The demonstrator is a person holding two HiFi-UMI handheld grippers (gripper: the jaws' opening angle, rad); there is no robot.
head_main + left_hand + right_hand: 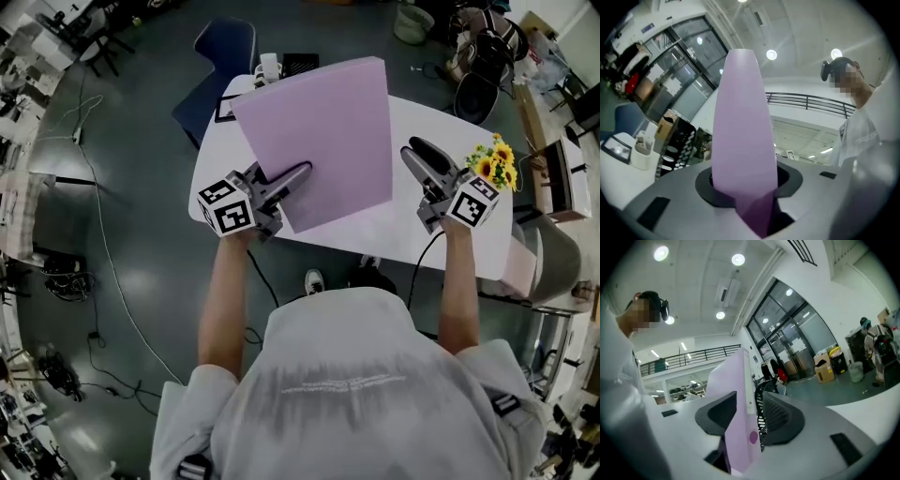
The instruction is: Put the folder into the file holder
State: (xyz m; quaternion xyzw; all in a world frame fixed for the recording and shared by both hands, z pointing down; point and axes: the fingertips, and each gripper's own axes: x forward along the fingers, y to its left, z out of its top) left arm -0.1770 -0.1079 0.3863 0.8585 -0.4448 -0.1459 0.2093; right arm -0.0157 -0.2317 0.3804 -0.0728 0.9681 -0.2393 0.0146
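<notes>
1. The lilac folder (319, 141) hangs tilted over the middle of the white table (412, 246), with its broad face turned up toward the head view. It is not in the holder. No view shows whether its far edge rests on the tabletop.
2. The left gripper (296, 176) pinches the folder at its lower left edge. In the left gripper view the folder rises straight out from between the pads, which press on both faces.
3. The right gripper (412, 146) sits just beside the folder's right edge, with a strip of bare table between them in the head view. Its jaws stand apart and pinch nothing. In the right gripper view the folder's spine lines up with the gap, but black mesh shows between the spine and one pad.
4. The black perforated file holder (677, 140) stands at the far end of the table, beside a white cup (643, 152) and beyond the folder's top edge.
5. The step in hand looks like the carry: the folder is grasped, and insertion is not yet begun.
6. The next move likely calls for standing the folder on edge, lining its narrow side up with the holder's slot, and reaching across the table. A one-sided pinch on so broad a panel may let it swing, so the right gripper could steady the free edge.
</notes>
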